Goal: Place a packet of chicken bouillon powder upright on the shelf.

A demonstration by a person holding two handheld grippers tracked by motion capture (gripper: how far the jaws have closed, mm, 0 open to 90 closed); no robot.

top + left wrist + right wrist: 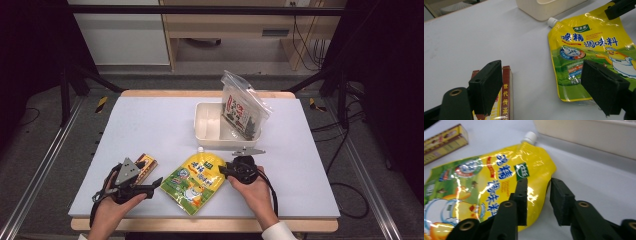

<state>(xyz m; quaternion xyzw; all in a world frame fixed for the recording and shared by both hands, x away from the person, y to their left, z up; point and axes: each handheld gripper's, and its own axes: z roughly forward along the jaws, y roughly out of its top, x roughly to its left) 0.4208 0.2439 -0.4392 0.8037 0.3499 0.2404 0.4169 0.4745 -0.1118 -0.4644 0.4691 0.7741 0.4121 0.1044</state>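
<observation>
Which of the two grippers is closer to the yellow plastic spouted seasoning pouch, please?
Right. The right gripper straddles the yellow spouted pouch's upper right edge, one jaw over its face and one off the edge. The left gripper sits open just off its left side, apart from it.

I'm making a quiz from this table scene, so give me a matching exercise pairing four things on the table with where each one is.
Things:
1. yellow spout pouch
2. clear zip bag
3. small red and yellow box
4. white tray

Places:
A. standing in the tray's right end
B. lying flat at the near edge, between the two grippers
C. far half of the table, just beyond the pouch's cap
D. beside the left gripper, left of the pouch

Pairs: 1-B, 2-A, 3-D, 4-C
</observation>
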